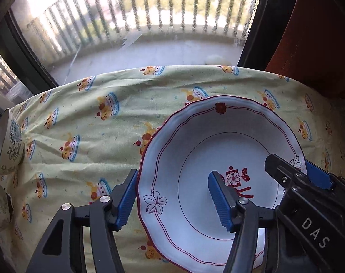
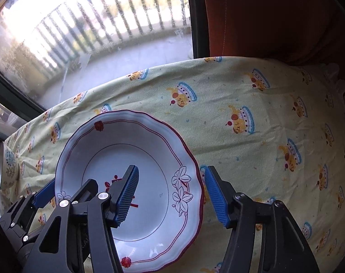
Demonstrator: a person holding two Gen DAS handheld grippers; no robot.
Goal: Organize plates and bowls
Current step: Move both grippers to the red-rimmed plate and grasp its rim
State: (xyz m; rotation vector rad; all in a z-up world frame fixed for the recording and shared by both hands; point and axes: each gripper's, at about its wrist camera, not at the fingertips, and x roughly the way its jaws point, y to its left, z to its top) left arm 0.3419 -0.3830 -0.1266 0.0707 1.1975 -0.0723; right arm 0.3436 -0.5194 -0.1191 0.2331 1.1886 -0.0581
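The left tongs (image 1: 172, 200) point steeply down, jaws about half apart. One blue-padded finger (image 1: 126, 199) stands outside the left rim of the plate (image 1: 195, 122), close against it; the other (image 1: 220, 201) hangs over the plate's well. Whether the pads press on the rim cannot be told.

The right tongs (image 2: 171, 196) tilt down just as steeply, mirrored at the plate's right rim: one ribbed finger (image 2: 127, 195) is above the well, the other (image 2: 215, 196) just outside the rim with a slim gap showing. Each pair of tongs shows in the other's view, black arms with blue tips, on opposite sides of the plate.
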